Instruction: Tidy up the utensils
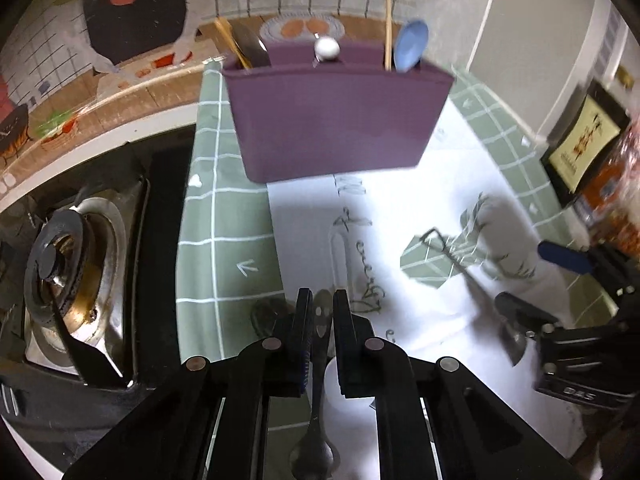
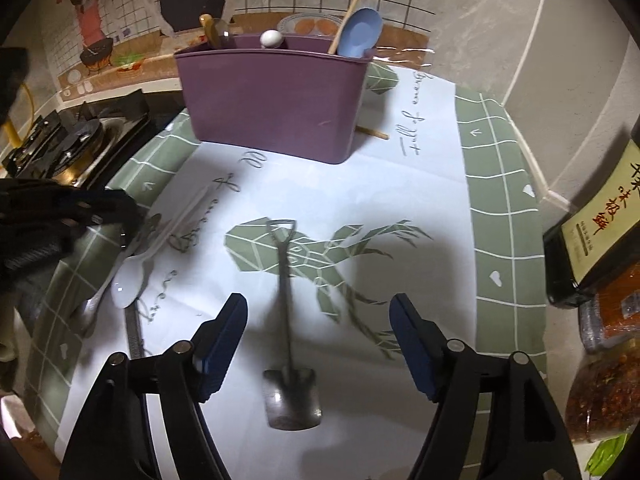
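Observation:
A purple utensil holder (image 1: 336, 120) stands at the far end of the cloth; it also shows in the right wrist view (image 2: 272, 96). It holds a blue spoon (image 2: 358, 32), chopsticks and a white-knobbed utensil. My left gripper (image 1: 322, 300) is shut on a metal spoon (image 1: 320, 380), handle between the fingers, bowl toward the camera. A white plastic spoon (image 2: 132, 280) lies beside it. My right gripper (image 2: 318, 304) is open, above a metal shovel-shaped spoon (image 2: 290, 360) lying on the cloth between its fingers.
A gas stove (image 1: 68, 280) lies left of the green-checked cloth (image 1: 224, 220). A dark sauce bottle (image 2: 592, 232) and jars of chili (image 2: 608, 392) stand at the right. A chopstick (image 2: 372, 132) lies behind the holder.

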Demonstrator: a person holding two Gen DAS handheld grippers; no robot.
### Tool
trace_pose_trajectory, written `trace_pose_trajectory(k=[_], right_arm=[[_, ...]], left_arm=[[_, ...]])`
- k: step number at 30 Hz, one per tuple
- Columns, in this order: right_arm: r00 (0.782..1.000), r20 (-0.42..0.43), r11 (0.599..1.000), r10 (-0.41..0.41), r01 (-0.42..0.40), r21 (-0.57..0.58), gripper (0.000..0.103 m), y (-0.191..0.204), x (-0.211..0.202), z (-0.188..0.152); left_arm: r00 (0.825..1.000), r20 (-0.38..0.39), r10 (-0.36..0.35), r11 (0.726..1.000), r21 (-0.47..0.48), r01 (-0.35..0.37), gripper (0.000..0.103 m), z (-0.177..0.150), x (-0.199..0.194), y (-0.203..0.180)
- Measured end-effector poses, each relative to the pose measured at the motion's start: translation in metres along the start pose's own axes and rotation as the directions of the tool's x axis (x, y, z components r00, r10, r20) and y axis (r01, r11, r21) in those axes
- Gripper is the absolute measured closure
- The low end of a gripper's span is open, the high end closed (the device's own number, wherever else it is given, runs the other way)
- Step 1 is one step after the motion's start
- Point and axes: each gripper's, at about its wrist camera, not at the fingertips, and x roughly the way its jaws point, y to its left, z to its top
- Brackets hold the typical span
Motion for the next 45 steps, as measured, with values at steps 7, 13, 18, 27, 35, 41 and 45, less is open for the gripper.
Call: trace_pose_trajectory(k=[7,13,18,27,35,41,45], right_arm=[[0.995,0.008,0.995,-0.096,0.096,-0.014,0.012,-0.010,0.003,-0.004],[1.000,0.013,1.000,0.008,-0.008,-0.021,0.009,-0.009,0.003,-0.003],[0.995,-0.042,0.995,0.086,-0.088,-0.042,0.060,0.003,0.015,0.002],[0.991,-0.107,0.994,0.075,-0.083,-0.068,0.098,0.021,0.031,0.008],[0.993,-0.036,0.993,0.110,-0.111,-0.024,0.098,0.007,-0.002,0.008],[0.995,-0.019,0.995,0.100,-0.100,-0.005,0.098,0.006,-0.011,0.000],[0.995,-0.013,0.995,0.102,-0.102,-0.003,0.098,0.006,-0.011,-0.001]], left_arm=[[0.997,0.059,-0.050,0.993,-0.101,0.055,0.092,0.006,-0.028,0.026],[0.995,0.057,-0.080,0.985,-0.146,0.088,0.092,-0.004,-0.035,0.046],[0.996,0.004,-0.094,0.987,-0.134,0.093,0.091,-0.023,-0.027,0.041],[0.980,-0.098,-0.174,0.984,-0.064,0.169,0.064,-0.060,-0.019,0.026],[0.976,-0.128,-0.179,0.983,-0.076,0.170,0.064,-0.041,-0.006,0.019],[0.953,-0.254,-0.164,0.973,-0.201,0.114,0.064,-0.019,0.028,0.022],[0.954,-0.263,-0.143,0.975,-0.202,0.090,0.064,0.003,0.043,0.011]])
